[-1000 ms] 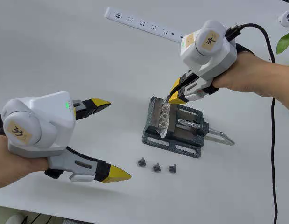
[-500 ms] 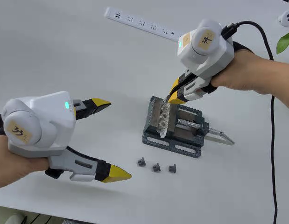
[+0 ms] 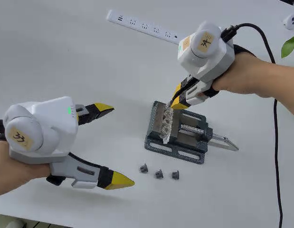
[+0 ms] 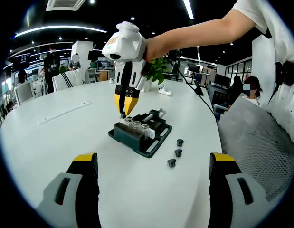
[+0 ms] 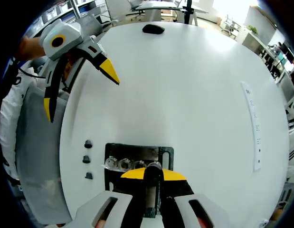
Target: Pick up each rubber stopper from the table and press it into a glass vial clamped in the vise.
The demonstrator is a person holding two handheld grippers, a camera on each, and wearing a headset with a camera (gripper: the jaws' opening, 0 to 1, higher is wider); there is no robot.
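1. The right gripper [image 3: 174, 102] has its jaws drawn narrow and points steeply down. I cannot tell whether it pinches anything.
2. The left gripper [image 3: 120, 145] is spread wide and held level above the table [image 3: 66, 57].
3. One vise [image 3: 184, 140] clamps a row of vials [image 3: 165, 124]. The right gripper's tips are at the row's far end.
4. Three stoppers [image 3: 159, 174] lie in a line beside the vise.

Counter [image 3: 66, 57]: bare surface open between left gripper [image 3: 123, 145] and vise [image 3: 194, 138]. Obstacles: three stoppers [image 3: 158, 174] between vise and near edge; right gripper [image 3: 172, 103] low over the vise, perhaps touching a vial [image 3: 166, 121]; power strip [image 3: 147, 27] toward far edge; cable [image 3: 276, 142] along right edge.
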